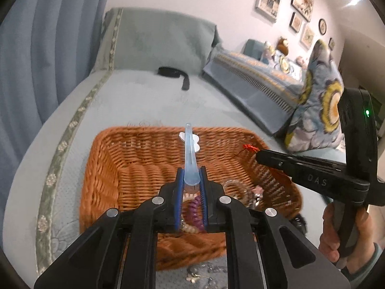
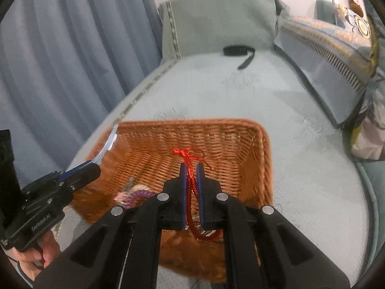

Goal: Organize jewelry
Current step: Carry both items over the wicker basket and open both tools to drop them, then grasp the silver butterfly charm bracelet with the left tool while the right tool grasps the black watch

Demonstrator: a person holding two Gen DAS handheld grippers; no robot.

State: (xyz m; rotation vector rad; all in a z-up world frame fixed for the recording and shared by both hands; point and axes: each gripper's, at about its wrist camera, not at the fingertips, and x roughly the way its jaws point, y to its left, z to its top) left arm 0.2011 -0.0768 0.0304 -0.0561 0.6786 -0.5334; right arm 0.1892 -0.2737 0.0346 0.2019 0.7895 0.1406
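Two grippers over wicker basket [image 2: 216, 132] on sofa seat. Left gripper [image 1: 191, 178] clamped on pale blue hair clip [image 1: 190, 154], w/ right gripper [image 2: 191, 171] clamped on red braided cord [image 2: 190, 180]. Purple coil tie [image 2: 134, 196] lies at basket's near-left corner.

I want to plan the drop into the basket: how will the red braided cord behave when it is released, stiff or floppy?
Probably floppy: the red braided cord hangs in a loop below the right gripper, whose jaws are shut on it. Likely light, since its thin knotted end stands up unsupported. It may snag on the wicker basket, whose weave looks rough.
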